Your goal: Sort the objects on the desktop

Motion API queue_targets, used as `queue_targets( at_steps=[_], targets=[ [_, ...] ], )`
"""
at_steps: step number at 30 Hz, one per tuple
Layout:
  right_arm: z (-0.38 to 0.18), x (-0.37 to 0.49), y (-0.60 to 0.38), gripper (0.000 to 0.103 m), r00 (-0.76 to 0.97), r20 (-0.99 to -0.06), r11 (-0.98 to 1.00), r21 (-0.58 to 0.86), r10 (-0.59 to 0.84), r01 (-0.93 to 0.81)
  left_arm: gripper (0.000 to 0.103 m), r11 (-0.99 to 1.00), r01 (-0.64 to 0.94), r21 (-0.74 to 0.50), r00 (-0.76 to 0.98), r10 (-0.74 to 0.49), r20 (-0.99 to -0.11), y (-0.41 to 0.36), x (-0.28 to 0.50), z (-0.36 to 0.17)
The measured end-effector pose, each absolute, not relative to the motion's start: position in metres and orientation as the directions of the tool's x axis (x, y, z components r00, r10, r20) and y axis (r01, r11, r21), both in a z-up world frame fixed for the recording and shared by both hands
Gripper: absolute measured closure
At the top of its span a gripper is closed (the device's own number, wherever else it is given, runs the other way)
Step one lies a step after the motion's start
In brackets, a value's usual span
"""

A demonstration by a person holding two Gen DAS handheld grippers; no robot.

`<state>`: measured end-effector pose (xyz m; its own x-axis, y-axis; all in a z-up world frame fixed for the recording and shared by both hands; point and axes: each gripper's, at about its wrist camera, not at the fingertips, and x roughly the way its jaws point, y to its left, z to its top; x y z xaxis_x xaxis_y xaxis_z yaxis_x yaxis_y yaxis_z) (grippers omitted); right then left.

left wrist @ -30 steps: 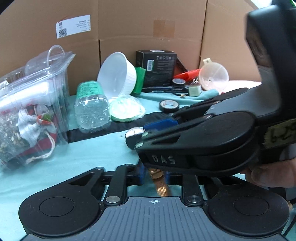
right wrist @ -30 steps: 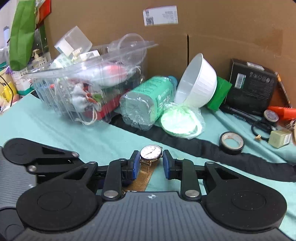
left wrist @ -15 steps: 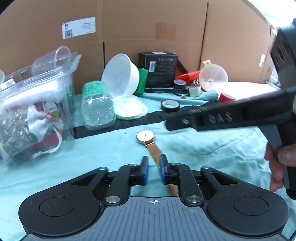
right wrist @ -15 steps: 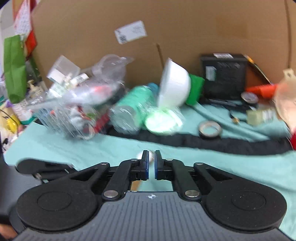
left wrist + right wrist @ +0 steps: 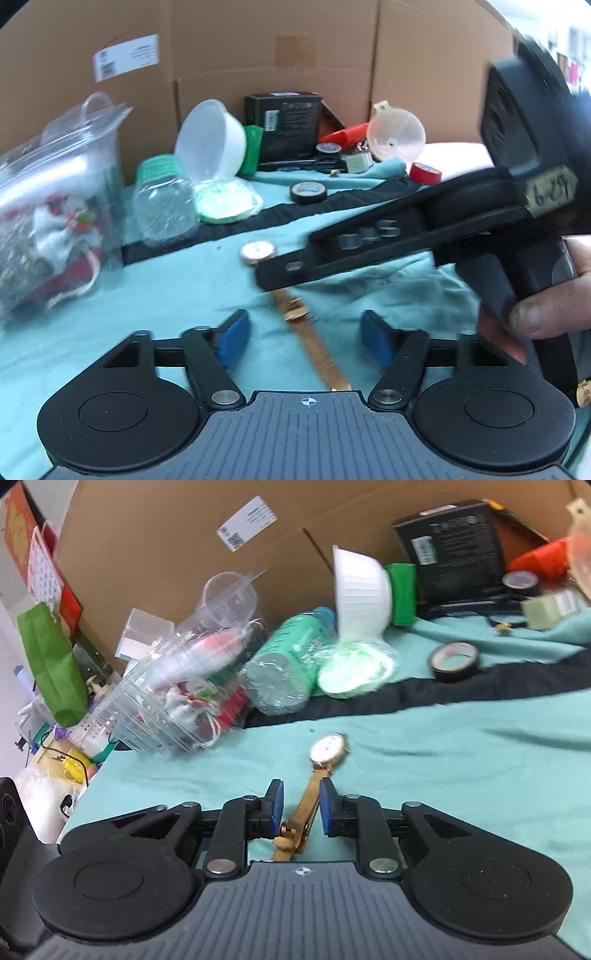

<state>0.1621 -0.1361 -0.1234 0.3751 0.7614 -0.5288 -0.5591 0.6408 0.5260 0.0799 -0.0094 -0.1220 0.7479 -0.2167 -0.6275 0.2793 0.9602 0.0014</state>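
A gold wristwatch (image 5: 258, 252) with a mesh strap lies flat on the teal cloth (image 5: 166, 295). My left gripper (image 5: 304, 339) is wide open, its blue pads on either side of the strap's lower part. The right gripper's body crosses the left wrist view above the watch. In the right wrist view the watch (image 5: 327, 747) lies just ahead, and my right gripper (image 5: 301, 806) is partly open with the strap between its pads, not clamped.
A clear plastic box (image 5: 48, 206) of oddments stands at left. A green-labelled bottle (image 5: 162, 199), white bowl (image 5: 210, 136), green lid (image 5: 225, 203), black tape roll (image 5: 308, 192), red tape (image 5: 424, 171), funnel (image 5: 397, 134) and black box (image 5: 288, 125) sit before the cardboard wall.
My left gripper has opened wide around the strap. My right gripper has opened a little and come back over the watch, which now lies on the cloth.
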Motion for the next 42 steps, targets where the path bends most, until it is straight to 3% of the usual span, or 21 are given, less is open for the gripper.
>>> queue_targets(
  at_steps=[3, 5, 7, 9, 10, 23, 24, 25, 27, 29, 30, 33, 35, 42],
  targets=[
    [-0.128, 0.172, -0.130, 0.077, 0.333, -0.505, 0.597, 0.569, 0.796, -0.566, 0.022, 0.956, 0.294, 0.015, 0.746, -0.219, -0.629, -0.013, 0.087, -0.122],
    [-0.130, 0.178, -0.131, 0.077, 0.313, -0.488, 0.574, 0.602, 0.814, -0.555, 0.034, 0.955, 0.298, 0.016, 0.750, -0.223, -0.623, -0.011, 0.087, -0.122],
    [-0.133, 0.182, -0.135, 0.078, 0.294, -0.474, 0.553, 0.638, 0.830, -0.536, 0.061, 0.954, 0.300, 0.024, 0.757, -0.223, -0.614, -0.006, 0.085, -0.121],
    [-0.137, 0.184, -0.140, 0.083, 0.277, -0.458, 0.534, 0.677, 0.845, -0.507, 0.079, 0.956, 0.293, -0.003, 0.758, -0.235, -0.609, 0.003, 0.085, -0.121],
    [-0.138, 0.183, -0.141, 0.082, 0.278, -0.455, 0.532, 0.680, 0.846, -0.504, 0.084, 0.959, 0.284, -0.019, 0.758, -0.237, -0.608, 0.006, 0.085, -0.121],
    [-0.122, 0.159, -0.154, 0.073, 0.331, -0.525, 0.613, 0.569, 0.784, -0.548, 0.083, 0.962, 0.261, -0.082, 0.752, -0.256, -0.608, 0.025, 0.083, -0.121],
    [-0.122, 0.159, -0.154, 0.073, 0.329, -0.523, 0.609, 0.572, 0.787, -0.549, 0.079, 0.960, 0.270, -0.072, 0.751, -0.257, -0.609, 0.024, 0.082, -0.121],
    [-0.123, 0.160, -0.154, 0.073, 0.317, -0.519, 0.600, 0.585, 0.794, -0.546, 0.065, 0.958, 0.276, -0.072, 0.750, -0.262, -0.608, 0.023, 0.082, -0.121],
    [-0.124, 0.163, -0.150, 0.070, 0.287, -0.514, 0.580, 0.609, 0.808, -0.541, 0.062, 0.955, 0.281, -0.096, 0.746, -0.280, -0.604, 0.024, 0.084, -0.122],
    [-0.124, 0.165, -0.143, 0.067, 0.261, -0.502, 0.554, 0.626, 0.825, -0.548, 0.050, 0.951, 0.281, -0.130, 0.744, -0.301, -0.597, 0.024, 0.087, -0.122],
    [-0.126, 0.169, -0.143, 0.067, 0.243, -0.493, 0.539, 0.651, 0.835, -0.535, 0.049, 0.951, 0.278, -0.137, 0.748, -0.304, -0.590, 0.024, 0.088, -0.123],
    [-0.133, 0.176, -0.145, 0.065, 0.209, -0.458, 0.496, 0.703, 0.864, -0.509, 0.051, 0.946, 0.276, -0.167, 0.752, -0.321, -0.575, 0.029, 0.089, -0.123],
    [-0.132, 0.175, -0.145, 0.068, 0.224, -0.459, 0.506, 0.702, 0.860, -0.502, 0.059, 0.952, 0.259, -0.164, 0.759, -0.305, -0.575, 0.032, 0.090, -0.122],
    [-0.115, 0.158, -0.143, 0.068, 0.286, -0.466, 0.542, 0.636, 0.837, -0.549, 0.063, 0.953, 0.264, -0.148, 0.788, -0.301, -0.536, 0.031, 0.077, -0.114]
  ],
)
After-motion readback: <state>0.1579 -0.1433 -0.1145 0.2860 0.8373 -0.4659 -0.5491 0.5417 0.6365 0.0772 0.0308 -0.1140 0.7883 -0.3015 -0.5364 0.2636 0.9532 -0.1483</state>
